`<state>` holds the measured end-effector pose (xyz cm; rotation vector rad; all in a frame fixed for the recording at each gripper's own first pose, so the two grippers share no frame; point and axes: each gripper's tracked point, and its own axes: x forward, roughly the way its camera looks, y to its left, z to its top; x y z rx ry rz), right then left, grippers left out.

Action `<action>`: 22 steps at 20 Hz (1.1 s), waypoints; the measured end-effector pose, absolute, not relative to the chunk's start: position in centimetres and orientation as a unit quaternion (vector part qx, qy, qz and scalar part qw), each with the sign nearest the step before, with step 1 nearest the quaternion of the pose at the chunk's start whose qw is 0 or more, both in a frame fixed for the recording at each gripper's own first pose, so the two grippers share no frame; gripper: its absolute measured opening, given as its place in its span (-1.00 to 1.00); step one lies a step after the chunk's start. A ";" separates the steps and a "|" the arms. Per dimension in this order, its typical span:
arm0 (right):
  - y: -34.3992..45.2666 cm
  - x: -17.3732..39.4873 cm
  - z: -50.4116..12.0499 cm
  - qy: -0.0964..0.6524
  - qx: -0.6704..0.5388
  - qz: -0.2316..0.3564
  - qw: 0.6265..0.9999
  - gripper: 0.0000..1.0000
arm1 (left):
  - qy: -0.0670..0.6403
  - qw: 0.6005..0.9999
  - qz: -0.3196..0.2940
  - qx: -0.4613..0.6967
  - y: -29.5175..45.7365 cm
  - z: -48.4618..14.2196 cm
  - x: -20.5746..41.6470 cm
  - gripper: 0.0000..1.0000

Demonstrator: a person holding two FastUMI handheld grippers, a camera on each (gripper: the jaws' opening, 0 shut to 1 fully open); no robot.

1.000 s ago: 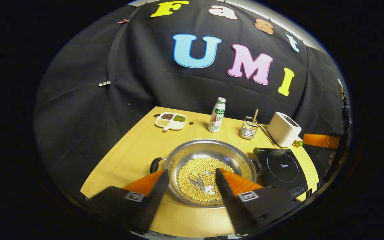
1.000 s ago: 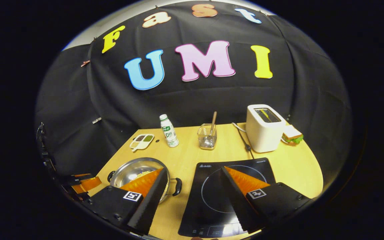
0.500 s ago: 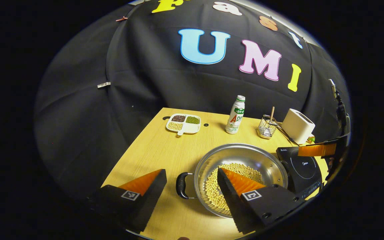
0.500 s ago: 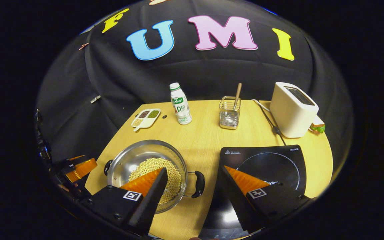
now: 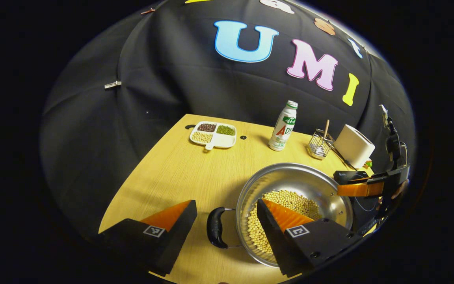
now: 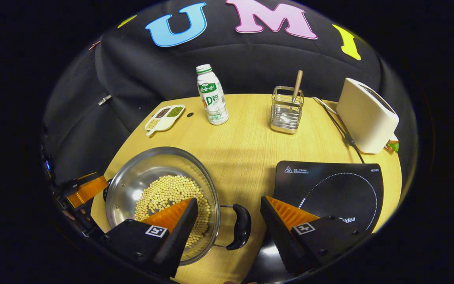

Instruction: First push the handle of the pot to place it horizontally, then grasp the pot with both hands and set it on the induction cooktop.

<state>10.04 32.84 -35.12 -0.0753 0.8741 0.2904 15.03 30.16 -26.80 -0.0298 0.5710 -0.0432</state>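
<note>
The pot (image 6: 160, 197), holding beans, sits on the counter (image 6: 246, 146) left of the induction cooktop (image 6: 329, 193). Each tool, left (image 5: 227, 228) and right (image 6: 229, 227), has its 2 fingers spread apart astride a black pot handle, touching nothing.

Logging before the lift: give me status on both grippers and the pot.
Left gripper open, straddling pot's left handle. Right gripper open around right handle. Pot on table, beside cooktop.
</note>
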 end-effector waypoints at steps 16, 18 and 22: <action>34.1 8.5 -40.4 0.444 -0.076 0.145 0.881 0.94 | 0.354 0.933 -0.059 -0.033 29.9 -34.0 16.7 0.77; 34.1 8.5 -40.6 0.442 -0.077 0.142 0.882 0.93 | 0.364 0.929 -0.058 -0.034 30.3 -34.9 16.5 0.70; 34.0 8.6 -41.0 0.441 -0.078 0.126 0.885 0.64 | 0.365 0.929 -0.051 -0.033 31.5 -35.1 16.6 0.45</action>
